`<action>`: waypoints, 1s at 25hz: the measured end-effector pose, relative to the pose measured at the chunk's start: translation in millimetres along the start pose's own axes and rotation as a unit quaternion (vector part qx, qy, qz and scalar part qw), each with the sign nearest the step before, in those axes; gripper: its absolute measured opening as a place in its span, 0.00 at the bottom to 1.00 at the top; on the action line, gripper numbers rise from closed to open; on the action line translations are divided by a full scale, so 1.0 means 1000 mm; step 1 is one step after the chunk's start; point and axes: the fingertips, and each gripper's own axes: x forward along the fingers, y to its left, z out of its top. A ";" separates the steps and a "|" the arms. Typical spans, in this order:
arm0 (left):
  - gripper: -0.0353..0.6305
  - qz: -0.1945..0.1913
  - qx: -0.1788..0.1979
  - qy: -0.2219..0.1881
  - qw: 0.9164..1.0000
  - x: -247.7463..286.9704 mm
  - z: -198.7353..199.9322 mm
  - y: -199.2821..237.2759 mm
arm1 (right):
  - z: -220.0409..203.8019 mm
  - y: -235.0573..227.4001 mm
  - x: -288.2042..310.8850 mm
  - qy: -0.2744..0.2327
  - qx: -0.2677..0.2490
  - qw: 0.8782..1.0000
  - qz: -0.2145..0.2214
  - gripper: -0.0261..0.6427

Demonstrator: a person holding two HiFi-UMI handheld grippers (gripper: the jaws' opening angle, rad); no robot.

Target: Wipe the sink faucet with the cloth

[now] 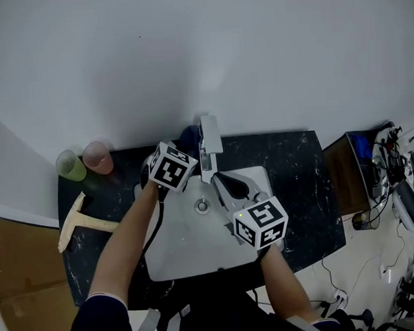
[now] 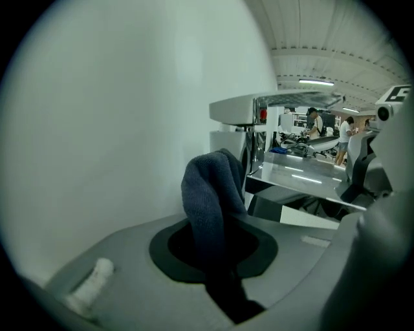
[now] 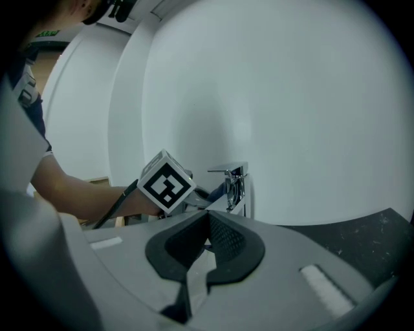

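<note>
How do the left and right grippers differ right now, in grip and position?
The left gripper is clamped on the dark blue cloth; the right gripper is shut with nothing between its jaws. The left gripper is up beside the faucet; the right gripper sits back over the sink, apart from it. Both point toward the faucet.

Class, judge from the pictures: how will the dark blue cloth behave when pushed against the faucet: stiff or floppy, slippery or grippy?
Probably floppy: the cloth bends over above the jaws of the left gripper. Its coarse weave suggests it will drag, not slide, on the shiny faucet.
</note>
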 end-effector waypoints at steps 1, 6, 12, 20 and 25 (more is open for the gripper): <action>0.13 -0.001 0.002 0.007 1.000 0.003 -0.003 0.000 | 0.000 -0.001 0.000 0.000 0.000 1.000 0.000 0.05; 0.13 -0.002 0.008 0.018 1.000 0.005 -0.009 -0.002 | -0.002 -0.001 0.000 0.003 -0.004 1.000 -0.004 0.05; 0.13 0.007 0.007 -0.039 0.999 -0.018 0.027 0.005 | 0.000 -0.003 0.000 0.003 -0.013 1.000 -0.005 0.05; 0.13 0.027 0.028 -0.107 0.994 -0.058 0.092 0.013 | -0.001 -0.004 0.002 0.005 -0.019 1.000 0.003 0.05; 0.13 0.017 0.083 -0.128 0.988 -0.069 0.130 0.005 | -0.001 -0.003 0.002 0.002 -0.017 1.000 0.008 0.05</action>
